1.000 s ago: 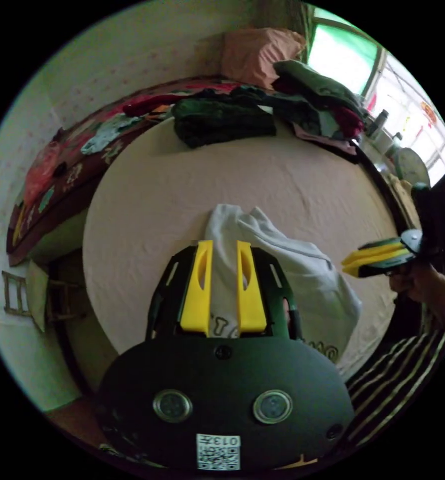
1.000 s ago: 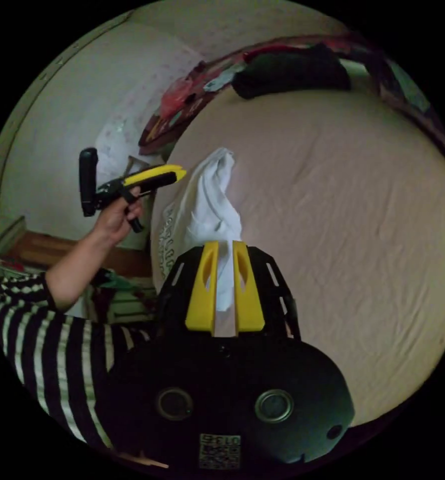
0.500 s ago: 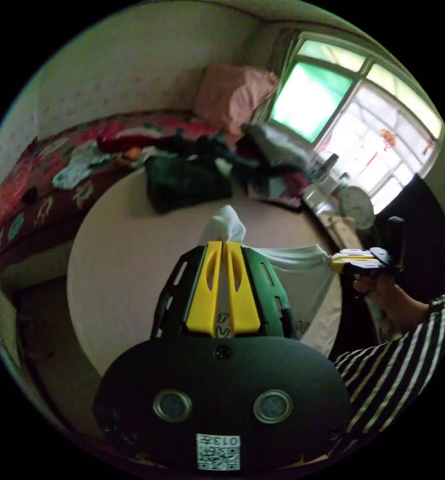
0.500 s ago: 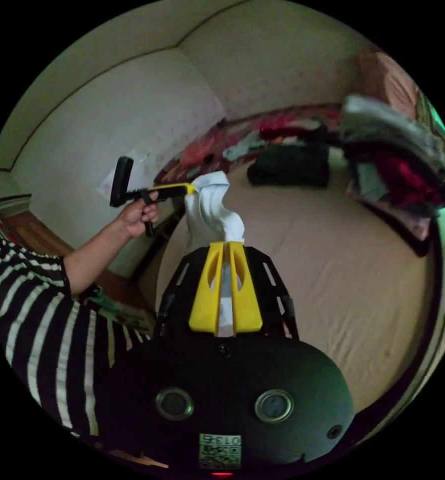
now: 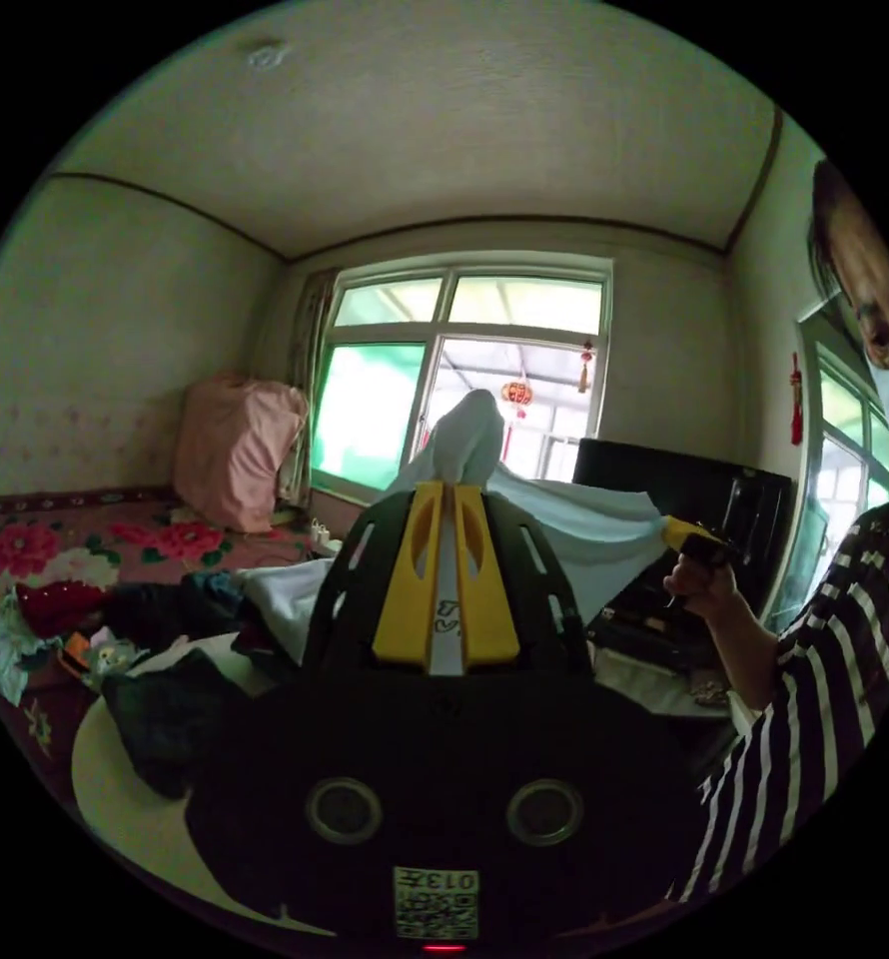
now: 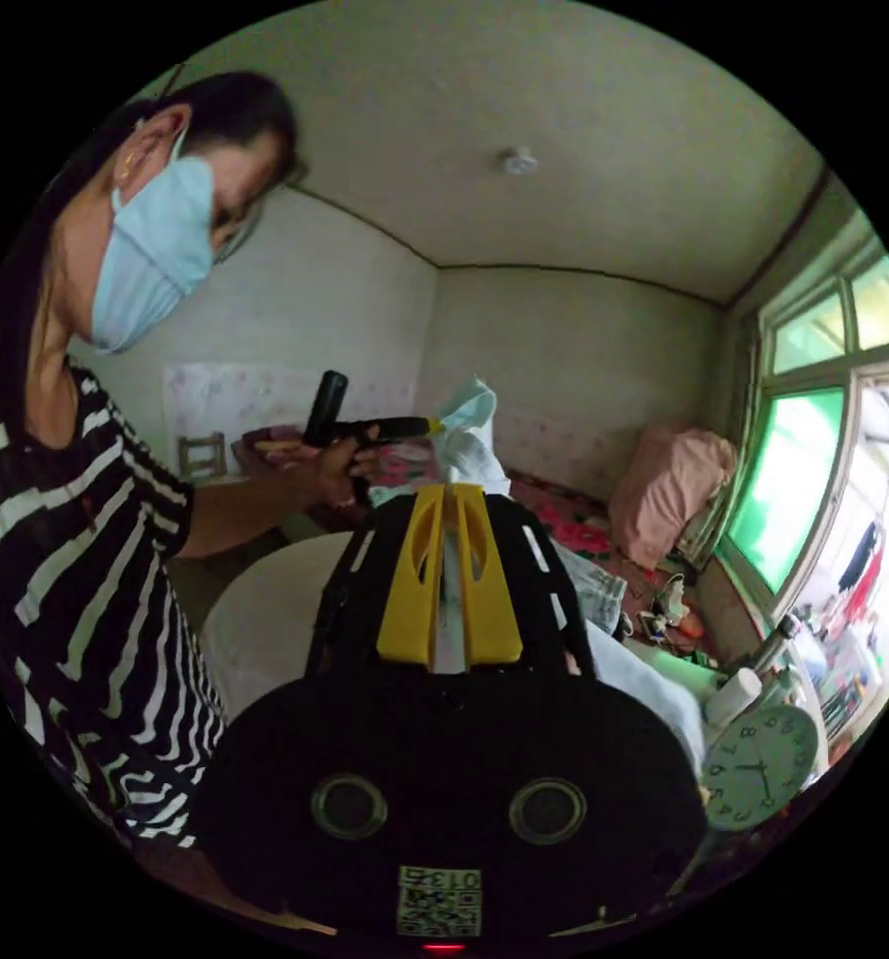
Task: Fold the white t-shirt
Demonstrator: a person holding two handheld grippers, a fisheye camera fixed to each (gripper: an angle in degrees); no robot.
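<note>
The white t-shirt point(image 5: 574, 524) hangs in the air, held up between both grippers. My left gripper point(image 5: 446, 491) is shut on a bunched part of it, with cloth poking out past the yellow jaws. In the same view the right gripper point(image 5: 676, 533) grips the shirt's other end in a person's hand. In the right gripper view my right gripper point(image 6: 449, 491) is shut on the t-shirt point(image 6: 467, 440), and the left gripper point(image 6: 427, 428) holds the cloth just beyond it.
A bed point(image 5: 135, 829) with a pale sheet lies below, with dark clothes point(image 5: 165, 699) piled on it. A pink pillow point(image 5: 230, 450) leans by the window point(image 5: 464, 380). A clock point(image 6: 759, 764) and bottles stand at the lower right. The person in a striped top point(image 6: 75, 599) stands close.
Both grippers have risen from the bed with the shirt, lifting it clear of the sheet. Both views have tilted up towards the walls, window and ceiling.
</note>
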